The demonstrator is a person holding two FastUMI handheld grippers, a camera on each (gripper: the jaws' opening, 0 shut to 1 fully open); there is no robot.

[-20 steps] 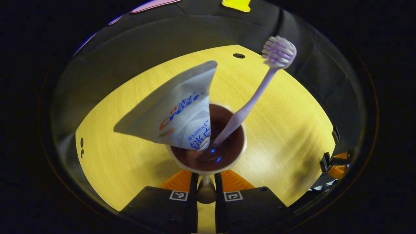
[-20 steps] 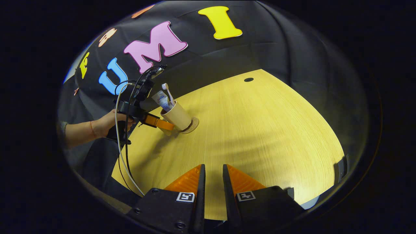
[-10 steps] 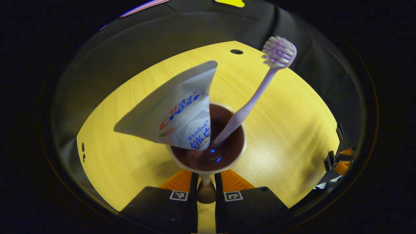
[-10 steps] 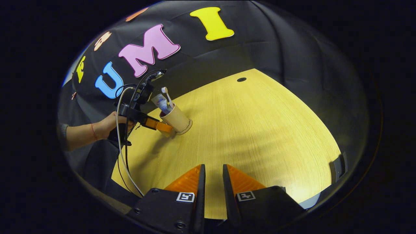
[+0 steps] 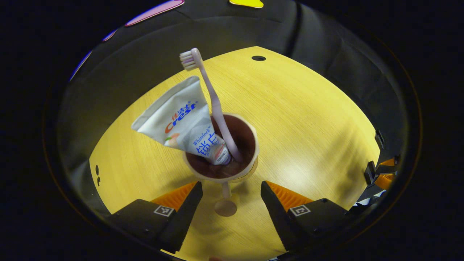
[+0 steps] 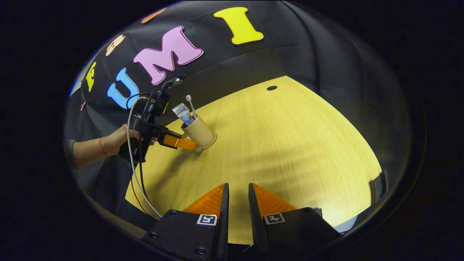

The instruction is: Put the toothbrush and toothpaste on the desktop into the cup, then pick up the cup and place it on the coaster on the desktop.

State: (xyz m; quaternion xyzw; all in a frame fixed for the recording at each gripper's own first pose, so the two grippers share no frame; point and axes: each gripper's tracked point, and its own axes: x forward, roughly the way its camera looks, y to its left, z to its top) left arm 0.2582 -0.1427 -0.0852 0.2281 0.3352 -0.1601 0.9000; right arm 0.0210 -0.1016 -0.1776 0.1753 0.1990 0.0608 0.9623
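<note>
Straight ahead of my left claw [image 5: 229, 195] in the left gripper view, the cup [image 5: 221, 148] stands upright just past the fingertips. The jaws are spread wide and hold nothing; the cup's handle [image 5: 225, 203] lies in the open gap between them, touching neither finger. Inside the cup, the toothpaste [image 5: 181, 121] leans up and to the left of the claw's line, and the toothbrush [image 5: 212, 101] rises beside it, bristles at the top. An edge of the coaster [image 5: 253, 168] peeks out under the cup's right side, so I judge the cup is resting on it. The wooden desktop [image 5: 308, 119] spreads beyond. Step in hand, as I read it: letting go and backing off. To do that well I should draw the claw straight back along its own axis, jaws held wide, so neither finger clips the handle and drags the cup off the coaster.

In the right gripper view, my right claw [image 6: 235, 203] hangs above the near desktop with its jaws nearly closed, a narrow slit between them, gripping nothing. The cup sits far ahead and to the left of it, well apart, with the left claw just beside the cup and a hand [image 6: 121, 139] on its grip. Task looks essentially complete.
</note>
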